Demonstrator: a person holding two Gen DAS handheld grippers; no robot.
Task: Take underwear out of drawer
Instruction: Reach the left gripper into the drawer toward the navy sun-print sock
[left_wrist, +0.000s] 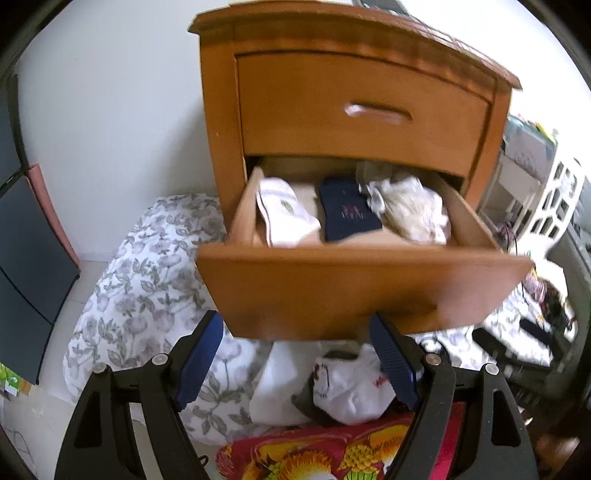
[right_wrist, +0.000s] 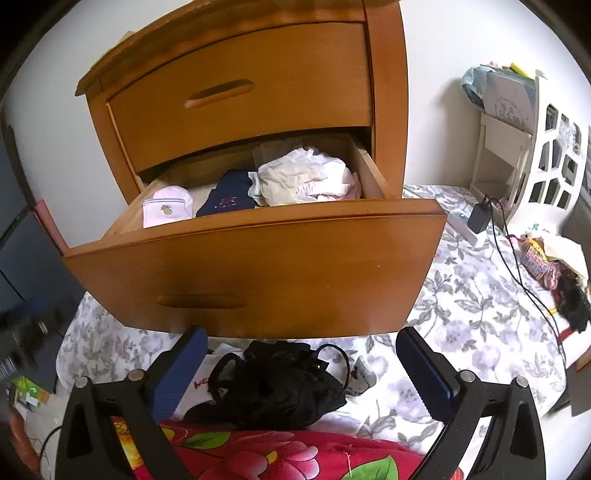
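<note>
The lower drawer (left_wrist: 354, 291) (right_wrist: 258, 269) of a wooden nightstand stands pulled out. Inside lie a folded white piece (left_wrist: 284, 214) (right_wrist: 168, 210), a navy folded piece (left_wrist: 349, 216) (right_wrist: 227, 197) and a crumpled cream bundle (left_wrist: 410, 210) (right_wrist: 306, 177). My left gripper (left_wrist: 295, 354) is open below the drawer front, above a white underwear piece (left_wrist: 351, 391) that lies on the bed. My right gripper (right_wrist: 299, 369) is open too, over a black lace garment (right_wrist: 277, 384) on the bed. Neither gripper holds anything.
The upper drawer (left_wrist: 362, 107) (right_wrist: 240, 92) is closed. A floral grey sheet (left_wrist: 147, 280) (right_wrist: 472, 291) and a red flowered blanket (left_wrist: 314, 458) (right_wrist: 277, 458) cover the bed. A charger with cable (right_wrist: 480, 218) and a white shelf (right_wrist: 546, 158) are at the right.
</note>
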